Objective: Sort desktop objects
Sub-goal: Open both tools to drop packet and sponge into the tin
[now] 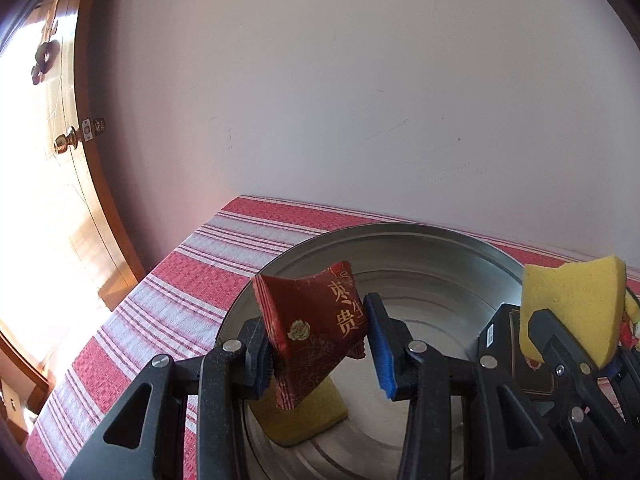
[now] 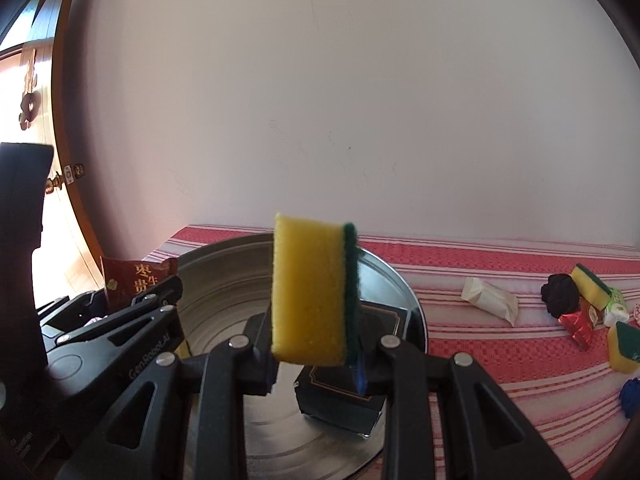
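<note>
A round steel basin [image 1: 420, 248] stands on the red striped tablecloth; it also shows in the right wrist view [image 2: 224, 280]. My left gripper [image 1: 320, 344] is over it with a dark red snack packet [image 1: 316, 328] between the fingers; the right pad [image 1: 382, 344] stands apart from the packet, the left pad touches it. My right gripper [image 2: 316, 360] is shut on a yellow sponge with a green scouring side [image 2: 312, 292], held upright above the basin. A yellow sponge [image 1: 304, 416] and a black box [image 2: 348, 380] lie inside the basin.
On the cloth at the right lie a cream wrapped packet [image 2: 490, 300], a black ball-like object [image 2: 560, 296], more yellow sponges [image 2: 622, 348], small red and green packets [image 2: 580, 324] and a blue object [image 2: 630, 396]. A wooden door [image 1: 52, 160] stands at the left, a white wall behind.
</note>
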{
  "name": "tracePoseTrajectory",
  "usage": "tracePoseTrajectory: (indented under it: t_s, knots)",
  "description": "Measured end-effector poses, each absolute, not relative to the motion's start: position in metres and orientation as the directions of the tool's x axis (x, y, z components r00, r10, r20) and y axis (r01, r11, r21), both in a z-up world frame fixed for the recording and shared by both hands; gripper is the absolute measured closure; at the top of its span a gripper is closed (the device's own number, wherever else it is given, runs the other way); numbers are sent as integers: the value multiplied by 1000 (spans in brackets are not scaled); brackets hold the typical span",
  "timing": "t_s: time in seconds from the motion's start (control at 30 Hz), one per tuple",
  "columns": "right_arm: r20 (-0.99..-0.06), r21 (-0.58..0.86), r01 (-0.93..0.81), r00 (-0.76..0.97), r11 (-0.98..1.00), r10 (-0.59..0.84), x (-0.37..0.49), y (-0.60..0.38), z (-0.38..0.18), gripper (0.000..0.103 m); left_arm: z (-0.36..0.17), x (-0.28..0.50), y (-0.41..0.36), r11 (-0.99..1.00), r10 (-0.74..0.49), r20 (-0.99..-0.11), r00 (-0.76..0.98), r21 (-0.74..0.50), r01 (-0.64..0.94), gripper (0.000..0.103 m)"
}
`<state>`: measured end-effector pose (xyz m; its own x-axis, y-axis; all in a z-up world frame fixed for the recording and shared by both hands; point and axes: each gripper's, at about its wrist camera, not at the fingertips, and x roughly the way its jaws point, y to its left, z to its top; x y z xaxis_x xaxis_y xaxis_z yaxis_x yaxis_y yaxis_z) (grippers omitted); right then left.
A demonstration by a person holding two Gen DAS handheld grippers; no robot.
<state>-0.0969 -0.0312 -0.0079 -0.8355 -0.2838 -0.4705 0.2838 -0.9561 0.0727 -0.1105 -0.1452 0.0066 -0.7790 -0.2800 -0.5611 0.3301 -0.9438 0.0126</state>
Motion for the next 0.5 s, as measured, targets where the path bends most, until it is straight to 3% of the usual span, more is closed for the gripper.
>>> tracePoseTrajectory:
  t_s: [0.5]
  knots:
    - [-481,61,290,-830,-955,-283,-98,-29,-17,76,-1,-105,-147,-945,-290,-548,-784,34,326,59]
